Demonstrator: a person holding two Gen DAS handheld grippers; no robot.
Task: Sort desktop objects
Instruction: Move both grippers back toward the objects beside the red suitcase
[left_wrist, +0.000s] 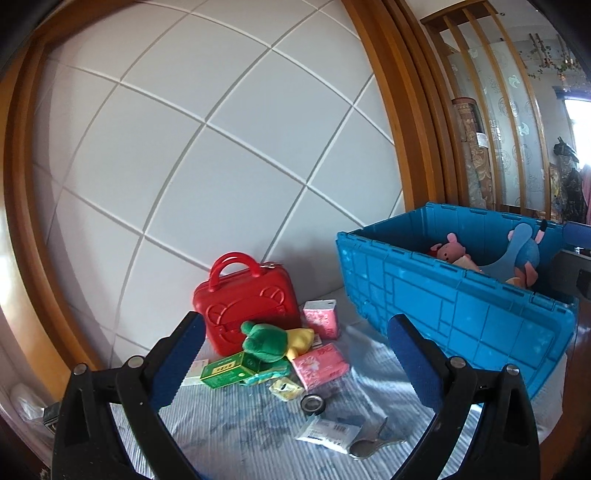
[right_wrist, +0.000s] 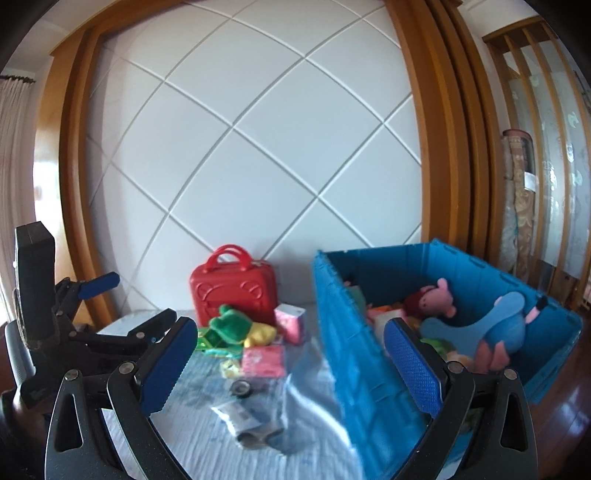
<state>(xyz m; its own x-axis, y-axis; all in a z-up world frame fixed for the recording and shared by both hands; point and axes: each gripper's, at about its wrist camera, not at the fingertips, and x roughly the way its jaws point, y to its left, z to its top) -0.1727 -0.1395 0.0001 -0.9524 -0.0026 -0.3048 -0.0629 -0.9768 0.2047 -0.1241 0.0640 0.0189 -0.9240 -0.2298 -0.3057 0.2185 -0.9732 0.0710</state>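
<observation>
On a bed-like surface covered with a pale blue striped cloth (left_wrist: 236, 435), a small heap of loose items is lying against a white quilted wall panel (left_wrist: 221, 147). At the back edge, a glossy red plastic mini suitcase with a looped handle (left_wrist: 245, 306) is standing upright. Touching its front, a green plush frog (left_wrist: 264, 341) is resting on a green cardboard box (left_wrist: 225, 373), with two pink tissue packs (left_wrist: 320, 364) just beside it on the right. Nearer the front edge are lying a small black tape roll (left_wrist: 312, 403), a white barcoded packet (left_wrist: 327, 432) and a metal clip (left_wrist: 373, 441).

The left gripper (left_wrist: 295, 363) is hovering above the cloth with its blue-padded jaws spread wide and gripping nothing; the heap is sitting framed between them, farther out, untouched.

At the right edge, a large open blue plastic crate (left_wrist: 454, 317) is holding a pink plush pig (right_wrist: 439, 297) and a blue plush toy (right_wrist: 506, 328). The right gripper (right_wrist: 290, 363) is also wide open and empty, its right jaw over the crate's near wall.
</observation>
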